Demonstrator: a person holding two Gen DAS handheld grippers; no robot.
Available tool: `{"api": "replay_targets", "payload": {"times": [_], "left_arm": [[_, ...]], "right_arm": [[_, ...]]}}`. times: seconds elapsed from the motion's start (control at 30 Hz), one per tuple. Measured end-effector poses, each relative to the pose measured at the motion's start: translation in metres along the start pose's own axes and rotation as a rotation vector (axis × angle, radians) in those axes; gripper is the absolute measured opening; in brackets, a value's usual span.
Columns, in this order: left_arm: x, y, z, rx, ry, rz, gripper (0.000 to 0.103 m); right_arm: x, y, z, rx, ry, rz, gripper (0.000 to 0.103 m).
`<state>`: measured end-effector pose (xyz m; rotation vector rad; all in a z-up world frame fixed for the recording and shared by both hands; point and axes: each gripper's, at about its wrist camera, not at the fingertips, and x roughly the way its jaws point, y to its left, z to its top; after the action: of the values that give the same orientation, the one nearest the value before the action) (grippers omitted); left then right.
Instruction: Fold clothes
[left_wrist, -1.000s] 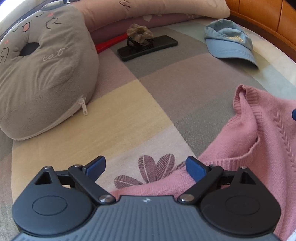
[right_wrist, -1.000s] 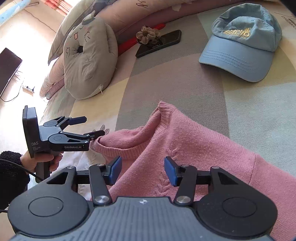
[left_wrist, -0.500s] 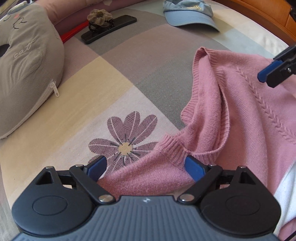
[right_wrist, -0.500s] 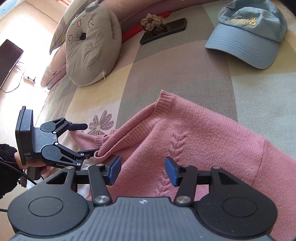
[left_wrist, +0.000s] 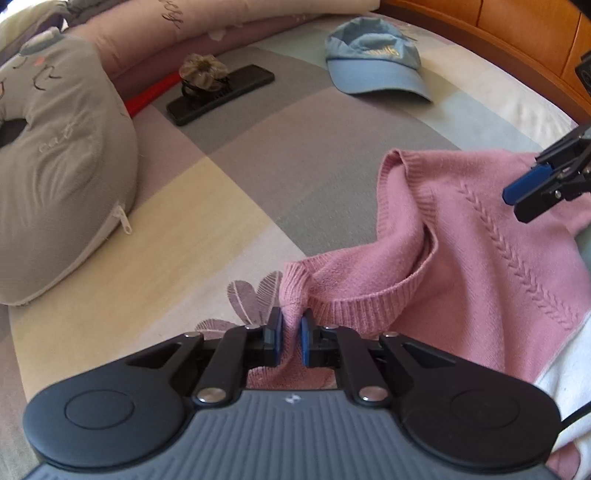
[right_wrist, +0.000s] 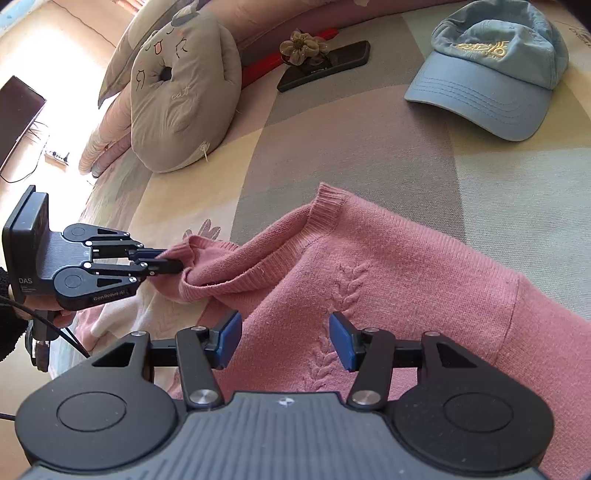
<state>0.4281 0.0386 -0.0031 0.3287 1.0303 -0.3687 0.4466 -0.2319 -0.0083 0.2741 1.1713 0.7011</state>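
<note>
A pink knitted sweater (right_wrist: 388, 273) lies spread on a bed (right_wrist: 369, 147) covered in a checked sheet of grey, cream and pale blue blocks. The left gripper (left_wrist: 291, 334), held by a hand in a dark sleeve, has its fingers pressed together on a bunched piece of the sweater's ribbed edge, at the garment's left side; the right wrist view shows that edge drawn into a taut ridge leading toward the gripper, which suggests the cloth is being pulled or lifted to make a fold. The right gripper (right_wrist: 284, 339) hovers just above the sweater's front, over its braided cable stitch, with its fingers spread and nothing between them, probably ready to pin or take the cloth. The ribbed neckline (left_wrist: 395, 162) stands up slightly at the far edge. Beyond the sweater the sheet is bare for a good stretch, giving room to lay a fold away from the person. Farther off sit a blue baseball cap (right_wrist: 491, 70) to the right, a black phone (right_wrist: 328, 64) with a fabric flower hair clip (right_wrist: 303, 46) on it in the middle, and a grey cat-face cushion (right_wrist: 181, 99) to the left, all well apart from the sweater. A white cloth (left_wrist: 569, 369) lies under the sweater's near right edge.
</note>
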Motion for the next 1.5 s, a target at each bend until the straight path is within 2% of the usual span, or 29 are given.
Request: {"api": "replay_targets", "payload": {"times": [0.03,0.13,0.27,0.47,0.57,0.63,0.7,0.83,0.93,1.03,1.13,1.23,1.4,1.5], "left_arm": [[-0.001,0.004,0.004,-0.023,-0.026,0.022,0.008],[0.009,0.016,0.011,-0.090,-0.034,0.057,0.008],[0.032,0.017,0.001,-0.111,0.026,0.081,0.008],[0.024,0.012,-0.011,-0.123,0.016,0.069,0.007],[0.022,0.014,-0.020,-0.147,0.039,0.045,0.007],[0.022,0.013,-0.026,-0.156,0.058,0.035,0.007],[0.023,0.010,-0.032,-0.144,0.066,0.035,0.007],[0.024,0.008,-0.035,-0.132,0.062,0.037,0.007],[0.027,0.010,-0.035,-0.133,0.060,0.033,0.007],[0.029,0.011,-0.035,-0.135,0.058,0.031,0.007],[0.029,0.012,-0.036,-0.147,0.057,0.029,0.007],[0.029,0.012,-0.037,-0.150,0.056,0.026,0.008],[0.029,0.014,-0.037,-0.168,0.054,0.022,0.008],[0.029,0.014,-0.036,-0.171,0.055,0.028,0.008]], "right_arm": [[-0.002,-0.002,0.002,0.001,-0.007,-0.006,0.058],[-0.005,-0.009,0.010,0.010,-0.031,-0.027,0.058],[-0.003,-0.022,0.033,-0.044,-0.065,-0.096,0.059],[0.002,-0.042,0.069,-0.121,-0.110,-0.196,0.060],[0.022,-0.051,0.083,-0.149,-0.077,-0.187,0.060],[0.039,-0.047,0.082,-0.191,-0.030,-0.171,0.060],[0.052,-0.038,0.070,-0.269,0.008,-0.192,0.061],[0.057,-0.018,0.047,-0.390,0.018,-0.238,0.061],[0.051,-0.012,0.048,-0.379,0.035,-0.212,0.061],[0.041,-0.017,0.060,-0.324,-0.048,-0.192,0.061],[0.045,-0.025,0.073,-0.289,-0.078,-0.235,0.061],[0.054,-0.027,0.073,-0.299,-0.039,-0.216,0.061],[0.061,-0.008,0.043,-0.459,0.024,-0.218,0.060],[0.060,-0.004,0.034,-0.491,0.063,-0.192,0.048]]}}
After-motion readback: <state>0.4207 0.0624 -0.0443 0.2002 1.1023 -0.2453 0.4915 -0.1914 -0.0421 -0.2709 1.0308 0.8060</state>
